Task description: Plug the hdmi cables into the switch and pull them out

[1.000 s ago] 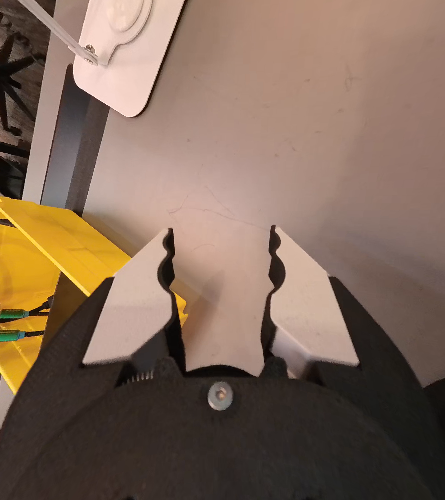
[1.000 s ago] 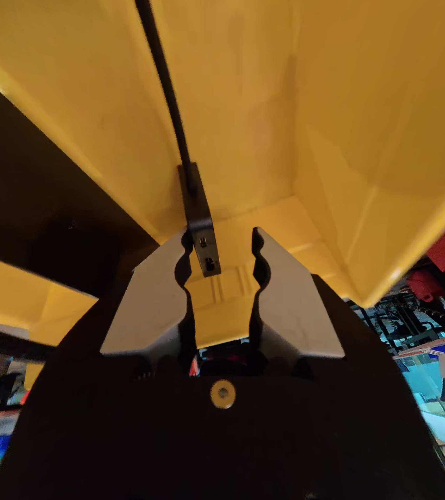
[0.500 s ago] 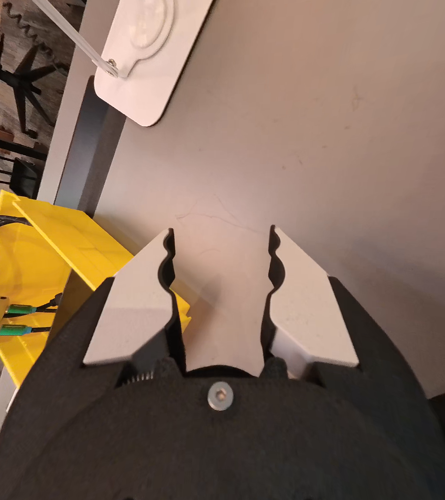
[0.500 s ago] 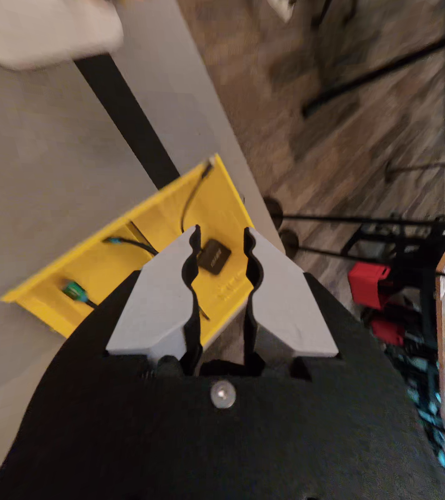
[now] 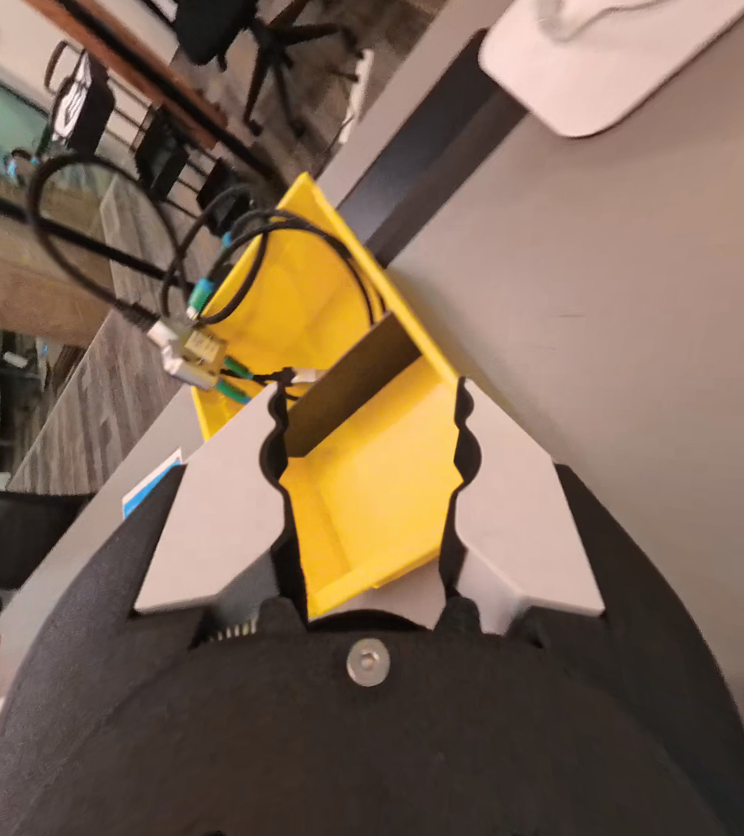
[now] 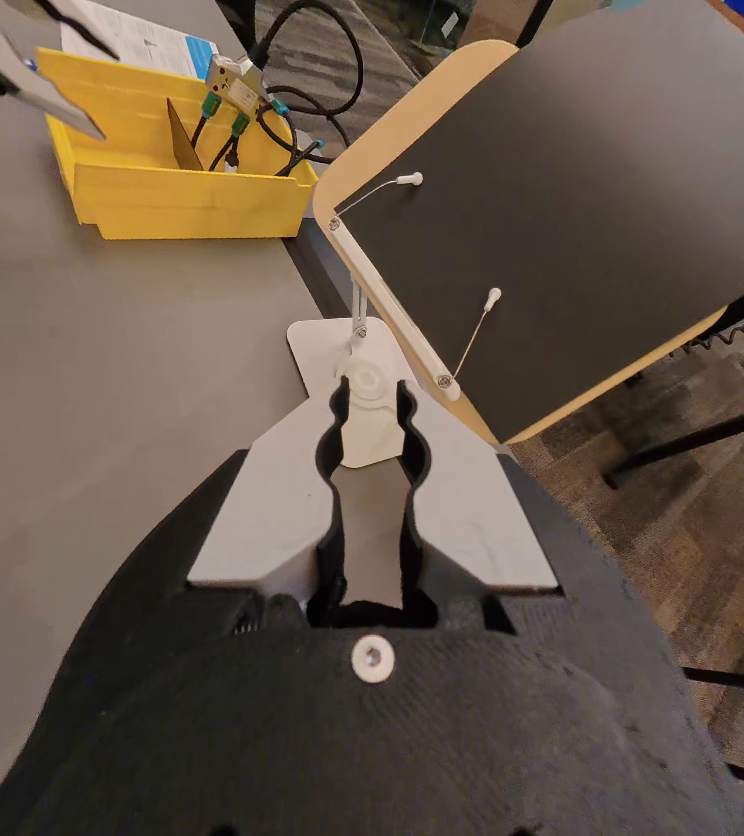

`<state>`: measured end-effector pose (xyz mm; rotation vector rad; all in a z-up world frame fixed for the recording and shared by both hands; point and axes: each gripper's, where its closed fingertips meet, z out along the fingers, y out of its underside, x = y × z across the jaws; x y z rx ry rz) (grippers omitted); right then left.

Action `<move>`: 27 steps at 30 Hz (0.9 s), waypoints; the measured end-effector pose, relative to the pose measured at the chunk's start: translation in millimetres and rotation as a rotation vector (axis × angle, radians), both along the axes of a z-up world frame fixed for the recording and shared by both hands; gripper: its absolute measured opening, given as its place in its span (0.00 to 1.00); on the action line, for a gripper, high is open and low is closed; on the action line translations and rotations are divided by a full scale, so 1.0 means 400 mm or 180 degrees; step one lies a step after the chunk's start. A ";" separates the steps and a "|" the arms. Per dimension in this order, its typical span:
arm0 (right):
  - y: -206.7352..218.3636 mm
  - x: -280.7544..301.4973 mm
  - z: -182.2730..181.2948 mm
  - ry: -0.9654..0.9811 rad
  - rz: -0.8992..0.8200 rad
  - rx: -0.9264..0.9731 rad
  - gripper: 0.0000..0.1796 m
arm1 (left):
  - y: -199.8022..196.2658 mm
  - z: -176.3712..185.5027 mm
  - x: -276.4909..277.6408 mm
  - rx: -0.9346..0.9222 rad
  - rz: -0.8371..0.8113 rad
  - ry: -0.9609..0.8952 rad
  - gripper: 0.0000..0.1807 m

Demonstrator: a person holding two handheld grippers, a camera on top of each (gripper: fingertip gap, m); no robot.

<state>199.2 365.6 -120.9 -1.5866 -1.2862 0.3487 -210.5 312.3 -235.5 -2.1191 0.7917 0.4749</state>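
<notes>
A yellow bin [image 5: 374,488] with a dark divider sits on the grey table; it also shows in the right wrist view [image 6: 180,203]. A small silver switch [image 5: 189,357] rests on the bin's far rim and also shows in the right wrist view [image 6: 234,86]. Black cables with green plugs [image 5: 232,389] are plugged into it and also show in the right wrist view [image 6: 240,126]. My left gripper [image 5: 370,393] is open and empty over the bin's near compartment. My right gripper [image 6: 371,387] is open and empty, far from the bin, pointing at a white stand base [image 6: 361,362].
The stand holds a tilted dark board with a pale edge [image 6: 587,226]. A printed sheet [image 6: 135,40] lies behind the bin. The table's edge runs beside the bin, with the floor and chair legs [image 5: 279,59] beyond. A dark slot [image 6: 311,267] crosses the table. Spacing between my two grippers at the tips: around 45 cm.
My right gripper has pulled up out of the bin and swung away to face the white stand. My left gripper has turned from bare table to over the bin.
</notes>
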 end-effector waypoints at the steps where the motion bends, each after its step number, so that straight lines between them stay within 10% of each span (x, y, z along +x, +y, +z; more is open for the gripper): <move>1: 0.001 -0.009 0.002 0.0001 0.0027 0.0026 0.11 | 0.023 0.004 -0.035 0.0001 0.0117 -0.0068 0.43; 16: -0.014 -0.094 -0.007 -0.0048 0.0323 0.0102 0.11 | 0.338 -0.135 -0.388 -0.0704 0.1307 -0.0612 0.50; 22: 0.003 -0.081 -0.020 -0.0048 0.0265 0.0053 0.11 | 0.388 -0.168 -0.406 -0.0773 0.1449 -0.0747 0.18; 27: 0.008 -0.073 -0.019 -0.0014 0.0252 0.0048 0.11 | 0.392 -0.160 -0.417 -0.0615 0.1511 -0.1000 0.13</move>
